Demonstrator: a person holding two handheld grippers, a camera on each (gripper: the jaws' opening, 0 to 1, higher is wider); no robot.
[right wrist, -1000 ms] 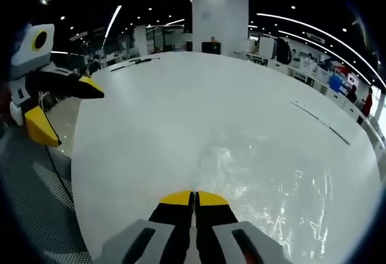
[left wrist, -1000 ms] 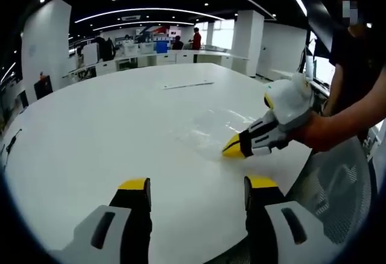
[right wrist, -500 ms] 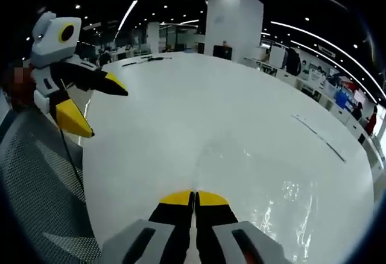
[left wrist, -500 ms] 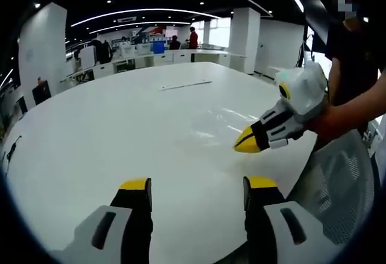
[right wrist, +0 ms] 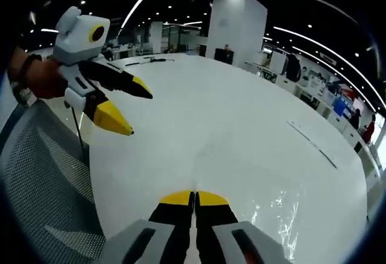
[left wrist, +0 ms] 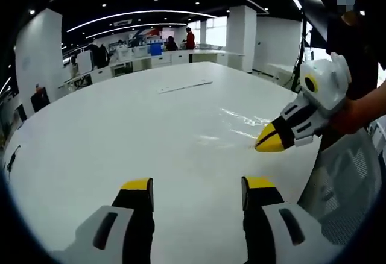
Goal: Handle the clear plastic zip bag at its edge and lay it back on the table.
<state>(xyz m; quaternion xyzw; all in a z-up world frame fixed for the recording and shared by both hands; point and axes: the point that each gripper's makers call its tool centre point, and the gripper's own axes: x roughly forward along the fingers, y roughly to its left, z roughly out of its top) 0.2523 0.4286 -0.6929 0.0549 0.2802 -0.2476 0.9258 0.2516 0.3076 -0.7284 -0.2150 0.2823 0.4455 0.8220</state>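
Observation:
The clear plastic zip bag [left wrist: 238, 122] lies mostly flat on the white round table [left wrist: 120, 125], visible mainly by its glints. My right gripper [left wrist: 271, 140] comes in from the right with its yellow tips together at the bag's near edge. In the right gripper view my right gripper [right wrist: 194, 199] is shut, and the bag [right wrist: 241, 176] spreads out ahead of the jaws. At the bottom of the left gripper view my left gripper [left wrist: 198, 185] stands open above bare table, short of the bag. From the right gripper view, the left gripper [right wrist: 136, 112] hangs open at the upper left.
A long thin strip [left wrist: 186, 85] lies farther out on the table, also the strip [right wrist: 310, 143]. A mesh chair [left wrist: 338, 185] stands at the table's near edge, seen too as the chair [right wrist: 42, 173]. A person's arm [left wrist: 362, 104] holds the right gripper. Desks and pillars stand behind.
The right gripper has drawn back toward the table's near edge, still shut at the bag's edge, and the bag looks flatter. The left gripper stays open and has neared the right one.

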